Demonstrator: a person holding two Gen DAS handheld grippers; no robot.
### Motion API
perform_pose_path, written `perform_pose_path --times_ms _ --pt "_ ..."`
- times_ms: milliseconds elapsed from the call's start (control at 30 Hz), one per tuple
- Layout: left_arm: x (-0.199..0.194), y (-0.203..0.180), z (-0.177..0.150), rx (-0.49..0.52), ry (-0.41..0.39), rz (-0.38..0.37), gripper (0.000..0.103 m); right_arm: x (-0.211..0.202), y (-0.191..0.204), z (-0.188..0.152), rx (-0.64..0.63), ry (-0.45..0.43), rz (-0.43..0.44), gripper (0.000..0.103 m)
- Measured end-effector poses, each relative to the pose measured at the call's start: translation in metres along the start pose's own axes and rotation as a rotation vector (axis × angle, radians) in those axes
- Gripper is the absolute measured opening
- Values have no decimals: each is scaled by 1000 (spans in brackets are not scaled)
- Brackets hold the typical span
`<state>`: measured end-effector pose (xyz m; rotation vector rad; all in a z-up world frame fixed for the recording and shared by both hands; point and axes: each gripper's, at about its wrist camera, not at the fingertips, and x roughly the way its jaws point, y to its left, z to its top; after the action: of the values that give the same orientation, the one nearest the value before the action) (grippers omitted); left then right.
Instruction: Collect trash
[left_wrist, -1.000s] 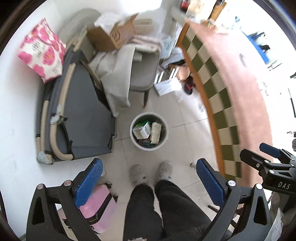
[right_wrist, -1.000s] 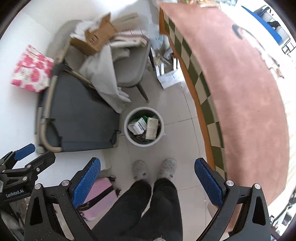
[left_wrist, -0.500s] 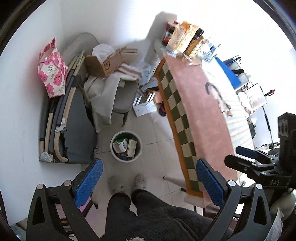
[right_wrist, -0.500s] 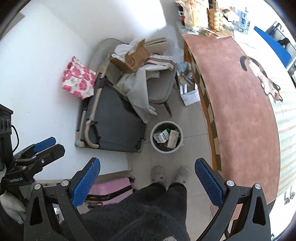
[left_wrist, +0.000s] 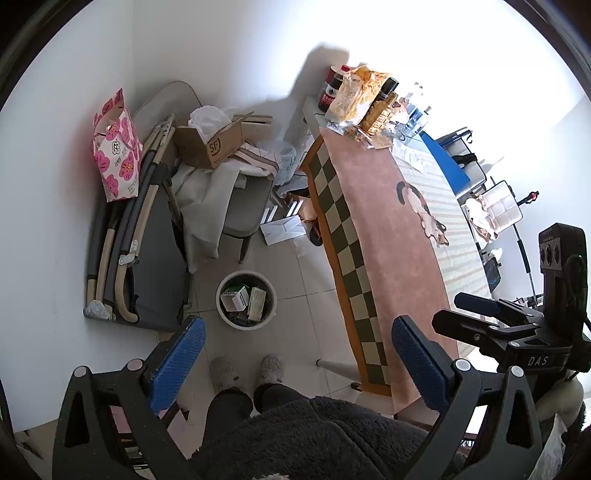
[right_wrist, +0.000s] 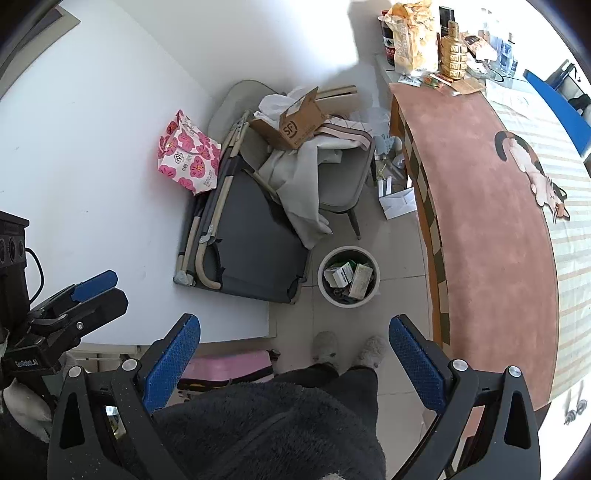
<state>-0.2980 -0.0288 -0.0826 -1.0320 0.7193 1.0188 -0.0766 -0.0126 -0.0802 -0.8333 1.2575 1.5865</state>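
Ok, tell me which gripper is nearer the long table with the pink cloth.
Right. The right gripper hangs open beside the near end of the long pink-clothed table. The left gripper, also open, sits on the right one's far side, farther from it.

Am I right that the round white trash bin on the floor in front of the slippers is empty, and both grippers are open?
Not quite: the trash bin already holds small boxes and other scraps, as the right wrist view shows. Left gripper and right gripper are open.

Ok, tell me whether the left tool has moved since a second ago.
Yes. The left tool has risen and pulled back: the round white trash bin on the floor looks smaller, and more of the pink-clothed table shows.
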Motion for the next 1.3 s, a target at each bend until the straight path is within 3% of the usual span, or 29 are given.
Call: perform_pose_path --times_ms 1300 --pt "-6 -13 -7 27 4 -47 103 -8 8 -9 45 -2 26 103"
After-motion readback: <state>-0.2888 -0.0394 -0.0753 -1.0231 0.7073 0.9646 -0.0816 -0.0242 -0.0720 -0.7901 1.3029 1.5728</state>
